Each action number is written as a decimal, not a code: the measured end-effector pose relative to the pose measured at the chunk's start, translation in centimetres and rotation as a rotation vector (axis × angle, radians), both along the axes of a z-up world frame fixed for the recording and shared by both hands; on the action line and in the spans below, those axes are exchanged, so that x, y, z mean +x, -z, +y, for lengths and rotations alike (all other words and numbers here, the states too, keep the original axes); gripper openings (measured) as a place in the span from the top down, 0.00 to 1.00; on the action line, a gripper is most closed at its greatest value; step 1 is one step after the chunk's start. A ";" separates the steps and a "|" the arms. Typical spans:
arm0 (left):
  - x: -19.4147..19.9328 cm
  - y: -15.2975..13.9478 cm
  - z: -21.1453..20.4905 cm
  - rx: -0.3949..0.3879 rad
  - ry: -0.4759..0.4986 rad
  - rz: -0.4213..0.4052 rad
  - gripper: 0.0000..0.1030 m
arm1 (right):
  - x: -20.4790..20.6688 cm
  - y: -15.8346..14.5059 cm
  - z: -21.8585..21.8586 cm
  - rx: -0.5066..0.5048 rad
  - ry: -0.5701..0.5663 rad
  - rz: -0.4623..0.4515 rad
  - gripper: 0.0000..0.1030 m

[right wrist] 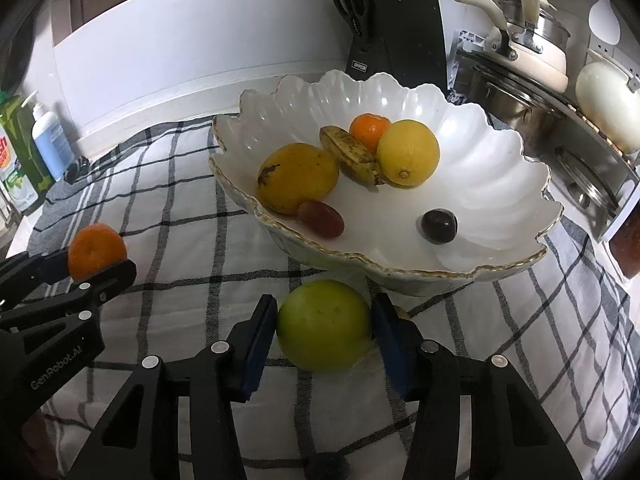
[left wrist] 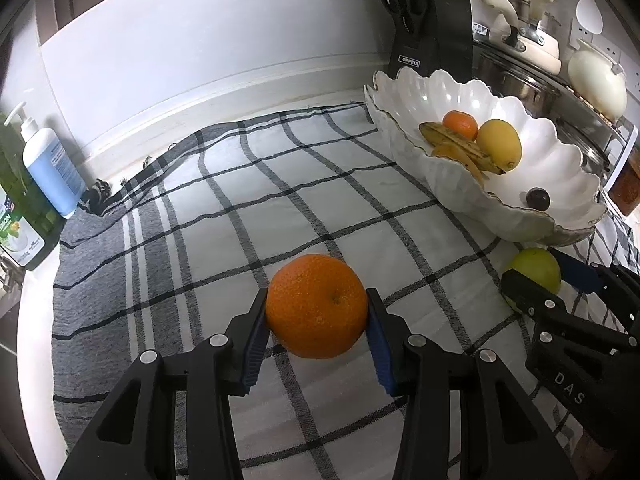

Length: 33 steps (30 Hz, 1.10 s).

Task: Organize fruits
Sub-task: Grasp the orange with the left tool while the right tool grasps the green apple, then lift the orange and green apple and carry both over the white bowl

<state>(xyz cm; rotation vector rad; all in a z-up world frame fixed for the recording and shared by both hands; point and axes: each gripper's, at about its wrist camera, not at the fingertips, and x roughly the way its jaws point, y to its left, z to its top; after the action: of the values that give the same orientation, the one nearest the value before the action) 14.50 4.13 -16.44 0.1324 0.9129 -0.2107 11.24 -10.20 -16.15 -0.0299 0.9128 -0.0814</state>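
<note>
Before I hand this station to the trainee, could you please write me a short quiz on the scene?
1. True or false: a lemon lies inside the white bowl.
2. Which fruit sits between the pads of the left claw? A) orange B) banana C) grape
3. In the right wrist view, which fruit sits outside the bowl, just in front of its near rim?

Key: 1 true; 2 A; 3 the green apple.
</note>
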 end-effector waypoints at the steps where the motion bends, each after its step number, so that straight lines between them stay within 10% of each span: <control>1: -0.1 0.0 0.0 -0.001 0.000 0.001 0.56 | -0.1 0.0 0.0 0.001 -0.001 -0.001 0.51; 33: -3.2 -5.3 -4.2 -0.034 0.078 -0.078 0.57 | -4.9 -5.8 -3.1 0.044 0.029 -0.101 0.52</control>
<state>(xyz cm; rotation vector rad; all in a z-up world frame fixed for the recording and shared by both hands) 11.34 -0.03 -11.14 0.1439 0.8271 -0.2911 6.37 -13.25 -10.31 0.0281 0.8144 -0.0887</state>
